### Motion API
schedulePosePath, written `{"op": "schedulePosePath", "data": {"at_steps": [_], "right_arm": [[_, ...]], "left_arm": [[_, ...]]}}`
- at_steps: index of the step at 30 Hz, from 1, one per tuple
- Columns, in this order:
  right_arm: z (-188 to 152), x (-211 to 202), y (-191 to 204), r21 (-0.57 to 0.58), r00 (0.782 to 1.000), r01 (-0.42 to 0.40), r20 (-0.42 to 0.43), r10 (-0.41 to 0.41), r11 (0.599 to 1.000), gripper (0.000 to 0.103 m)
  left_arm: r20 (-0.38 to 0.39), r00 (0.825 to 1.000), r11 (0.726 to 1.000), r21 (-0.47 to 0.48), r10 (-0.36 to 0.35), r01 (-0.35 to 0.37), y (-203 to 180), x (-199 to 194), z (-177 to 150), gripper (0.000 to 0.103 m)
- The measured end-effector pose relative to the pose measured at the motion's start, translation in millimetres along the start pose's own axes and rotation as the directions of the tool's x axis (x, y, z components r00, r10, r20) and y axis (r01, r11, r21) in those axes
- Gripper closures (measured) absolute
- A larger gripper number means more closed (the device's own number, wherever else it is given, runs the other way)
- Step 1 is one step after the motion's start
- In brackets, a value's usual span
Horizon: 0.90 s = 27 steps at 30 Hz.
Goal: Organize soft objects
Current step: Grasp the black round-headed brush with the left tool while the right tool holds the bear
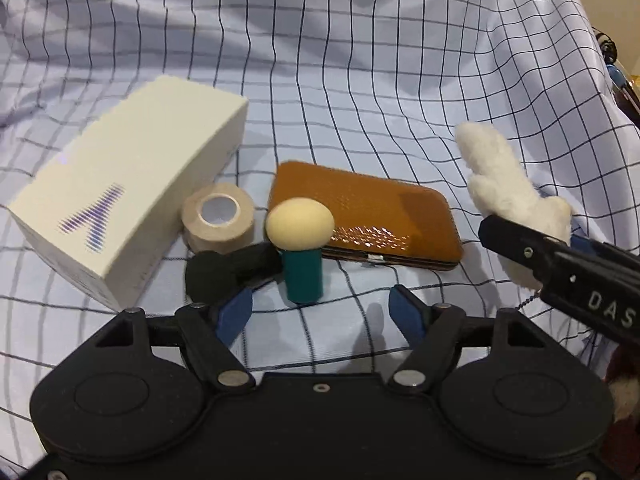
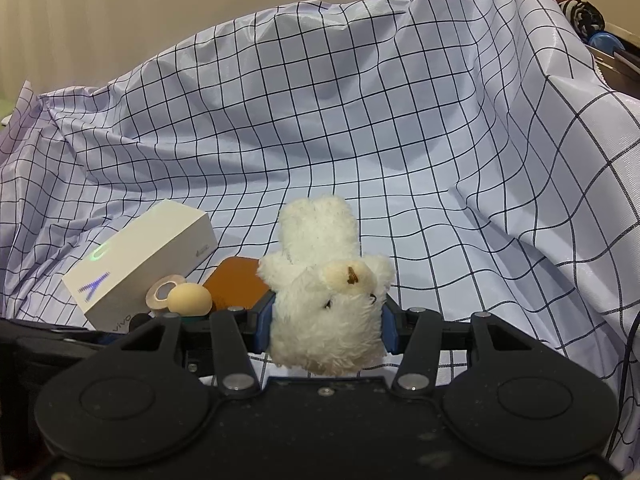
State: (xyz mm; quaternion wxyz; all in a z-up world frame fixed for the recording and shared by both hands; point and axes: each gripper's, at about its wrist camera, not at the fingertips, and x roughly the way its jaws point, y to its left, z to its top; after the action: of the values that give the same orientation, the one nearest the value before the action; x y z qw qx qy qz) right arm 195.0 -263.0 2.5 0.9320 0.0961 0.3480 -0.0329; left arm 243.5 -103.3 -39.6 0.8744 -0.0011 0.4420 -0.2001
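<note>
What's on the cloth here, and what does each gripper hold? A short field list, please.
surface: checked cloth
left gripper: open, holds nothing
right gripper: shut on plush toy
sponge: upright, just ahead of the left gripper
box: left
tape roll: beside the box
brown case: behind the sponge

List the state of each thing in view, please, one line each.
Plush toy: clamped in right gripper.
Left gripper: jaws open, nothing between them.
White box: closed, lying flat.
Tape roll: lying on its side.
Sponge: upright.
Brown case: closed, flat.
</note>
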Motion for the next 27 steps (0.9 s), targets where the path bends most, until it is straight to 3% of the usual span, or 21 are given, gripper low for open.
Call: {"op": "schedulePosePath", "data": {"at_steps": [10, 15, 21, 27], "right_arm": [[-1, -1, 2, 0.001, 1.000, -0.008, -0.004, 0.008, 1.000, 0.053], [0, -2, 1, 0.000, 1.000, -0.010, 0.001, 0.010, 1.000, 0.053], [0, -2, -1, 0.004, 1.000, -0.017, 0.001, 0.017, 1.000, 0.053], [0, -3, 1, -0.002, 1.000, -0.021, 0.003, 0.021, 1.000, 0.053]], "left_arm": [[0.054, 0.998, 0.996, -0.076, 0.044, -0.039, 10, -14, 5, 0.032], [0.091, 0.986, 0.988, -0.078, 0.138, -0.131, 9, -14, 2, 0.032], [0.092, 0.975, 0.979, -0.037, 0.203, -0.201, 13, -17, -2, 0.032], [0.046, 0.978, 0.975, 0.079, 0.205, -0.209, 14, -8, -5, 0.032]]}}
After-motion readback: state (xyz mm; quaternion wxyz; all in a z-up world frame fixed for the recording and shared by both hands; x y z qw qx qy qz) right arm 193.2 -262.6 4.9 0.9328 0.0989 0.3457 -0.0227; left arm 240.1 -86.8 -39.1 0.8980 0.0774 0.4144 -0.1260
